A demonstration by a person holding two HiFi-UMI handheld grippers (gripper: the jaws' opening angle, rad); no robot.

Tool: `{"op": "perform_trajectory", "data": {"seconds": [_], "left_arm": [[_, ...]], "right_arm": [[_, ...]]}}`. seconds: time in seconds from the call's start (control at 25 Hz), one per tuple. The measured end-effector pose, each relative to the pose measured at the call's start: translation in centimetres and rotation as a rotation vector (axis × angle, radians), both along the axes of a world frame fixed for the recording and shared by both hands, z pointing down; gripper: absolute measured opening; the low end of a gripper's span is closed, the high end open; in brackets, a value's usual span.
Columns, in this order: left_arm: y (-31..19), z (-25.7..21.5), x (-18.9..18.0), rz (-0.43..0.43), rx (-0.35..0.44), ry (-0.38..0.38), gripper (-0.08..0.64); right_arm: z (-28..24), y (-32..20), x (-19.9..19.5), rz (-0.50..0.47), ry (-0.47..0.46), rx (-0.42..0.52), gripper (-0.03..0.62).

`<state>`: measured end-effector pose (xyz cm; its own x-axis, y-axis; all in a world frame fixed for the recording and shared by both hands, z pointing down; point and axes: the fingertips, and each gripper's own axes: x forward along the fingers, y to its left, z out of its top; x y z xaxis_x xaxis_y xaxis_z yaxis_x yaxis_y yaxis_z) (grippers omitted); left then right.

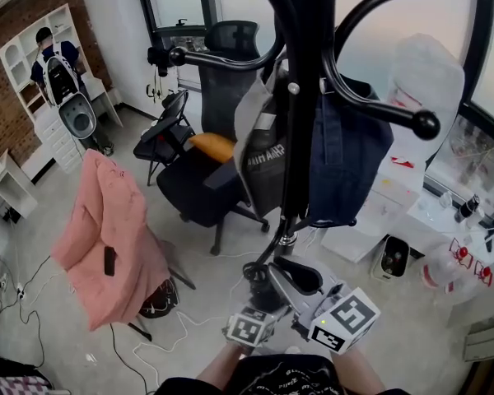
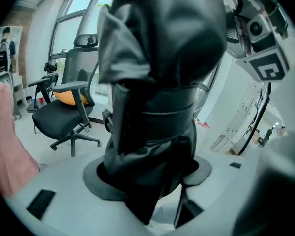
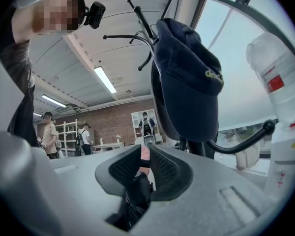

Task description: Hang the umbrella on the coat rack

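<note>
Left gripper view: the folded black fabric umbrella (image 2: 157,82) is clasped in the wide jaws of the left gripper (image 2: 147,177). The right gripper (image 3: 145,157) pinches a thin black strap (image 3: 136,193). The black metal coat rack (image 1: 298,138) rises at twelve o'clock from both grippers, a navy cap (image 3: 187,82) hanging on it

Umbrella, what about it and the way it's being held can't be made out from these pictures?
- Umbrella ends: left gripper view, its own black fabric fills the frame and runs off the top edge.
- Dark strap in the right tongs: right gripper view, its lower end drops behind the tongs' body.
- Both grips in the head view: marker cubes cover them.
</note>
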<state>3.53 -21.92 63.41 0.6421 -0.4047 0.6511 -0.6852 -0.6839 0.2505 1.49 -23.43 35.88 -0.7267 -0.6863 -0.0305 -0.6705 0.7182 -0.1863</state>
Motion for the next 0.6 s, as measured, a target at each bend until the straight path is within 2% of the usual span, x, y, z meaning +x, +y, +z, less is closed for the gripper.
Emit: {"op": "perform_trajectory", "data": {"seconds": [0.28, 0.6], "left_arm": [[1.7, 0.5, -0.9, -0.007, -0.019, -0.010, 0.279], [1.9, 0.3, -0.2, 0.037, -0.030, 0.054, 0.279]], "right_arm": [[0.2, 0.4, -2.0, -0.053, 0.040, 0.000, 0.054], [-0.7, 0.9, -2.9, -0.088, 0.087, 0.034, 0.054]]}}
